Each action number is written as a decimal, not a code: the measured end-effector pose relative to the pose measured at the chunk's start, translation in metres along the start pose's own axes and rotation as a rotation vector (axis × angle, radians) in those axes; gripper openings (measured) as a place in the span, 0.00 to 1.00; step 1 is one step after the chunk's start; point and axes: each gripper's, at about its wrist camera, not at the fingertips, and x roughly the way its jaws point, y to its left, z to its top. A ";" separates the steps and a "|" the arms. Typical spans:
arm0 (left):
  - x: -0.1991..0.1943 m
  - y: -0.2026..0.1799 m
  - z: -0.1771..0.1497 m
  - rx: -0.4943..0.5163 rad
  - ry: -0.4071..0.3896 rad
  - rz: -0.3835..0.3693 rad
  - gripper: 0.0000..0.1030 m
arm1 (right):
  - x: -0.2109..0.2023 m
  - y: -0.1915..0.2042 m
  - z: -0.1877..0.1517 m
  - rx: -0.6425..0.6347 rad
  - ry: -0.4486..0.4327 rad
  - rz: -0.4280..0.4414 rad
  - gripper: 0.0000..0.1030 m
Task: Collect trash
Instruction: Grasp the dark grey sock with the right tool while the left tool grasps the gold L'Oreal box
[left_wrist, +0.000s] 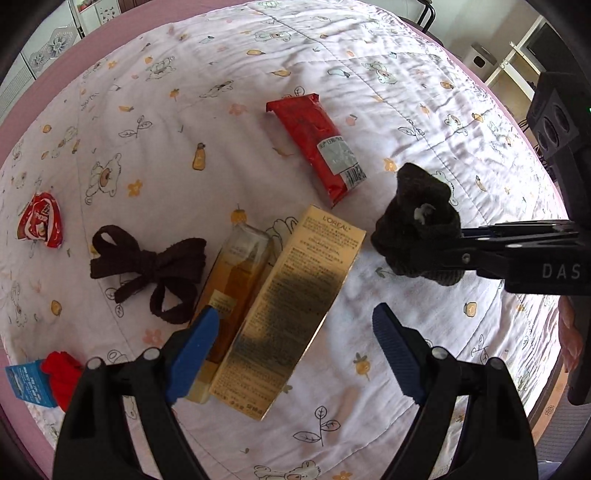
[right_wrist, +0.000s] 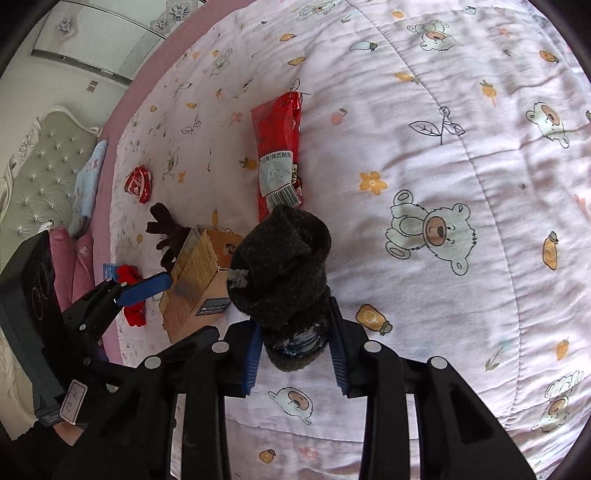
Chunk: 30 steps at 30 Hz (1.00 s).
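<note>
My right gripper (right_wrist: 295, 350) is shut on a rolled dark grey sock (right_wrist: 284, 266), its blue pads pressing both sides; in the left wrist view it reaches in from the right, and the sock (left_wrist: 413, 229) rests just over the quilt. My left gripper (left_wrist: 295, 350) hangs open above a gold L'Oreal box (left_wrist: 295, 302), with an amber bottle (left_wrist: 240, 266) lying beside the box under its left pad. A long red wrapper (left_wrist: 317, 144) lies beyond them. A crumpled red wrapper (left_wrist: 38, 221) lies far left.
Everything lies on a white quilt (left_wrist: 184, 110) printed with bears, over a pink bed. A brown fabric bow (left_wrist: 147, 269) lies left of the bottle. A blue carton (left_wrist: 26, 380) and a red cloth (left_wrist: 61, 373) sit at the bed's near left edge. A padded headboard (right_wrist: 44, 177) stands behind.
</note>
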 end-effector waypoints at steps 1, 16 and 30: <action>0.003 -0.002 0.003 0.019 0.007 0.001 0.83 | -0.005 -0.003 -0.002 0.013 -0.007 0.002 0.31; 0.028 -0.025 0.010 0.040 0.082 -0.075 0.37 | -0.035 -0.026 -0.034 0.091 -0.067 -0.007 0.31; -0.037 -0.086 -0.040 -0.053 0.000 -0.195 0.36 | -0.103 -0.029 -0.117 0.117 -0.166 -0.036 0.31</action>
